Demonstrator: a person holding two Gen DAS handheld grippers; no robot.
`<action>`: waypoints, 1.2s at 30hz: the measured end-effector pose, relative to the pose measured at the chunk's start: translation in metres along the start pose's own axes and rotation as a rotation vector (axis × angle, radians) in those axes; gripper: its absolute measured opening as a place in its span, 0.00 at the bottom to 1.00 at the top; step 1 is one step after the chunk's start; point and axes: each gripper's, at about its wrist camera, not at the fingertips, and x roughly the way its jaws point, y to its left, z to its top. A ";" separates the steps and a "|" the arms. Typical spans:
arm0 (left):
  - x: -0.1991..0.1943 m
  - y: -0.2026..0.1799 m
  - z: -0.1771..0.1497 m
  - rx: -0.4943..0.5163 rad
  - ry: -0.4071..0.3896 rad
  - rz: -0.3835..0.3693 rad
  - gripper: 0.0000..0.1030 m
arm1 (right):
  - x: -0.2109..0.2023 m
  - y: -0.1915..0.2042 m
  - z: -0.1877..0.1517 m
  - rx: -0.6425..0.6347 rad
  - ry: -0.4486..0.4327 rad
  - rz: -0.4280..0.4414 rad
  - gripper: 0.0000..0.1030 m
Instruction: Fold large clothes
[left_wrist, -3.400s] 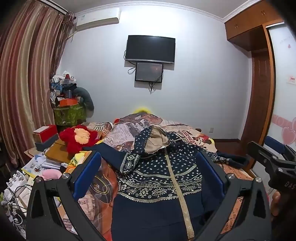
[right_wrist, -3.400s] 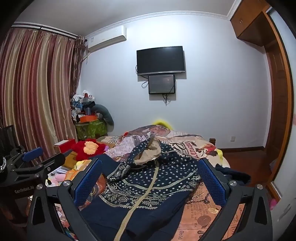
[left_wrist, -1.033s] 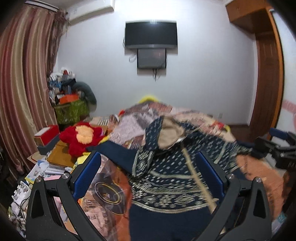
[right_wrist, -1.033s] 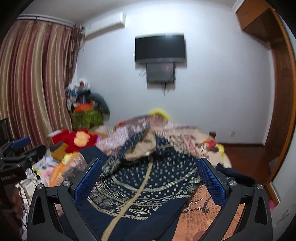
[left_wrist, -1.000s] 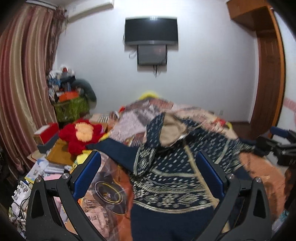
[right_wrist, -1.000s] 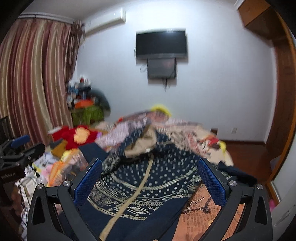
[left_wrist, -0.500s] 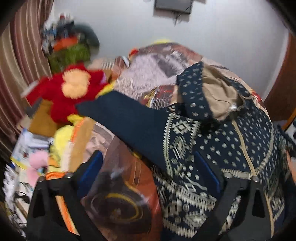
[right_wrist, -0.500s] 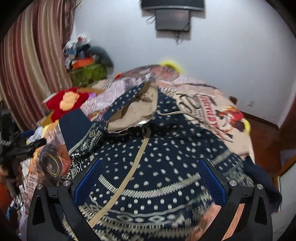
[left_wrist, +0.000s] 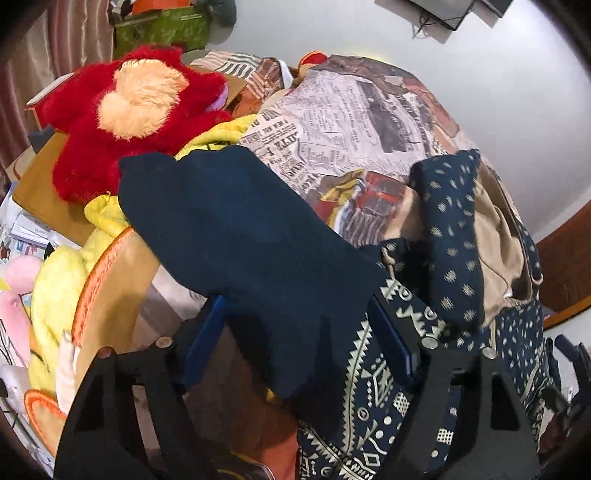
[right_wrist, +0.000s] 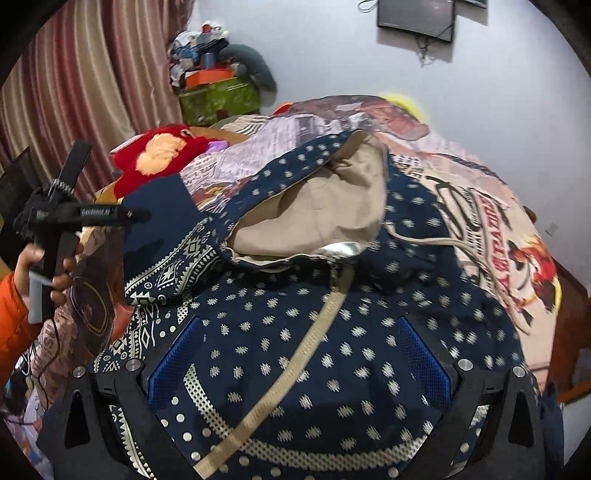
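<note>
A navy hooded jacket with white dots and a beige zip (right_wrist: 332, 354) lies spread on the bed, its hood showing beige lining (right_wrist: 325, 206). Its plain navy sleeve (left_wrist: 240, 229) stretches left over the bed edge. My left gripper (left_wrist: 299, 339) is open, its blue pads on either side of the sleeve near the patterned shoulder (left_wrist: 384, 373). My right gripper (right_wrist: 299, 358) is open, low over the jacket's chest, with the zip running between its fingers. The left gripper also shows in the right wrist view (right_wrist: 74, 214), held by a hand in an orange sleeve.
A newspaper-print bedspread (left_wrist: 354, 110) covers the bed. A red plush toy (left_wrist: 122, 107) and yellow cloth (left_wrist: 62, 280) lie at the left edge. Cluttered boxes (right_wrist: 218, 92) and a striped curtain (right_wrist: 92, 74) stand at the back left. A wooden wardrobe (right_wrist: 572, 332) stands at the right.
Both grippers have dropped down and forward onto the jacket. The left one now straddles the sleeve; the right one hovers close over the chest.
</note>
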 end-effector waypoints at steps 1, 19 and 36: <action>0.002 0.003 0.004 -0.018 0.003 -0.006 0.68 | 0.001 0.001 0.000 -0.004 0.000 0.003 1.00; 0.005 0.013 0.034 -0.065 0.004 0.043 0.03 | 0.014 -0.025 -0.003 0.104 0.016 0.055 1.00; -0.040 -0.177 -0.045 0.372 0.092 -0.225 0.03 | -0.023 -0.031 0.003 0.092 -0.008 0.020 1.00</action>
